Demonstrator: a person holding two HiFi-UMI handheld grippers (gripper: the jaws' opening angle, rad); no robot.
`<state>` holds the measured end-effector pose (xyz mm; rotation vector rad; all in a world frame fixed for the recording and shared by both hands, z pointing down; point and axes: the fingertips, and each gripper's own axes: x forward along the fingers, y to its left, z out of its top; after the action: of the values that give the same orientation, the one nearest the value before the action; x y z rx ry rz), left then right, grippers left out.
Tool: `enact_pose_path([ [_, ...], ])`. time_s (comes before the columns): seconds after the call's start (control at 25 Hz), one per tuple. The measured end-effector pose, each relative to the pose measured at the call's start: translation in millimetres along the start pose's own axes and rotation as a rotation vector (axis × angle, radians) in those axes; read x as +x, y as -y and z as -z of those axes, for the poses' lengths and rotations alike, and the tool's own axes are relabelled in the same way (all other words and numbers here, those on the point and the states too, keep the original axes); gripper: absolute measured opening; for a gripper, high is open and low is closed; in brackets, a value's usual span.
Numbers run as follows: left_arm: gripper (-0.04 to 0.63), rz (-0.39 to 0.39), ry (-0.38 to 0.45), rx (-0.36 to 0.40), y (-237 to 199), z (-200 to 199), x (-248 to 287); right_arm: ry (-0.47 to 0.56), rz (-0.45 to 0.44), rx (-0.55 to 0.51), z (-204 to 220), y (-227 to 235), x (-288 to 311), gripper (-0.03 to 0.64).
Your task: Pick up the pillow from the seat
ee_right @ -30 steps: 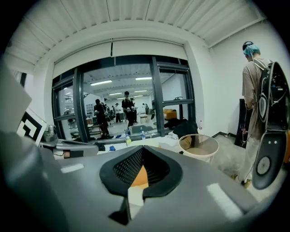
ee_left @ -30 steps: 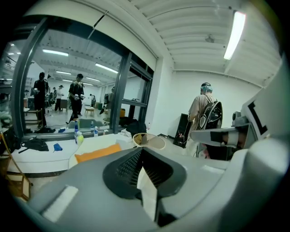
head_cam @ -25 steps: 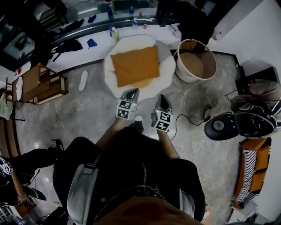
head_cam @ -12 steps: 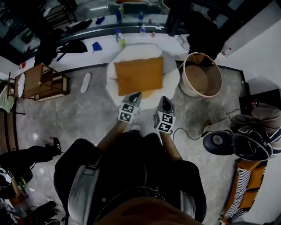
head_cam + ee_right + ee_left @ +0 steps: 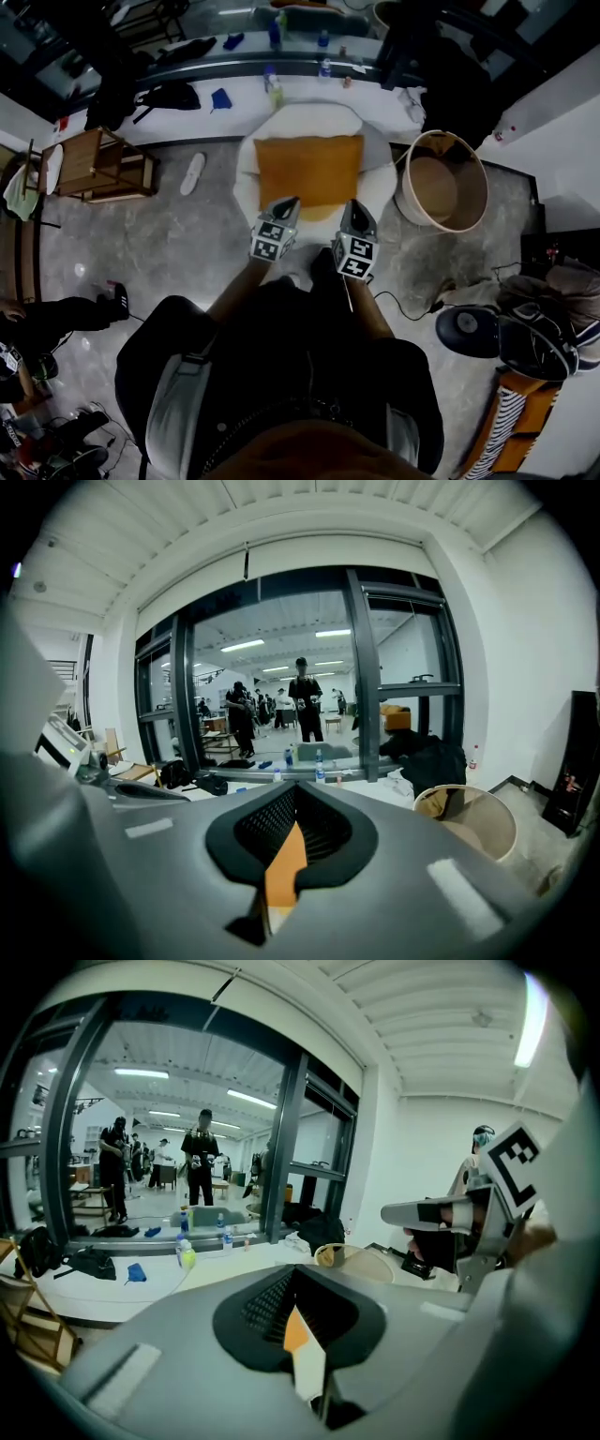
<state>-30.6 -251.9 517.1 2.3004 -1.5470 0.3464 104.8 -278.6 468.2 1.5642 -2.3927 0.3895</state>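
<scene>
An orange pillow [image 5: 309, 169] lies centred on the white round seat [image 5: 246, 180]; the left gripper [image 5: 287, 202] and right gripper [image 5: 355, 204], jaws closed and empty, hover at the seat's near edge.

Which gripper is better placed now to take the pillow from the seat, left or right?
Left, by a little. The left gripper is at the near edge of the pillow, well within its width; the right gripper is by its near right corner. Both are shut.

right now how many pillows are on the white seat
1: the orange pillow lies flat in the middle of the white seat. No other shows, though one underneath would be hidden.
</scene>
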Motion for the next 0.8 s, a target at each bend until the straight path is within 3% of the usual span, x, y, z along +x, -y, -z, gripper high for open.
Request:
enact_pose_path([
  [0.4,0.011,-0.109,0.015,-0.019,-40.9,19.3,48.9,0.046,-0.067,-0.024,3.7,30.0,68.8,0.003],
  [0.8,0.011,-0.187,0.011,-0.021,-83.8,102.0,137.6,0.055,-0.116,-0.052,79.4,83.6,152.4,0.003],
])
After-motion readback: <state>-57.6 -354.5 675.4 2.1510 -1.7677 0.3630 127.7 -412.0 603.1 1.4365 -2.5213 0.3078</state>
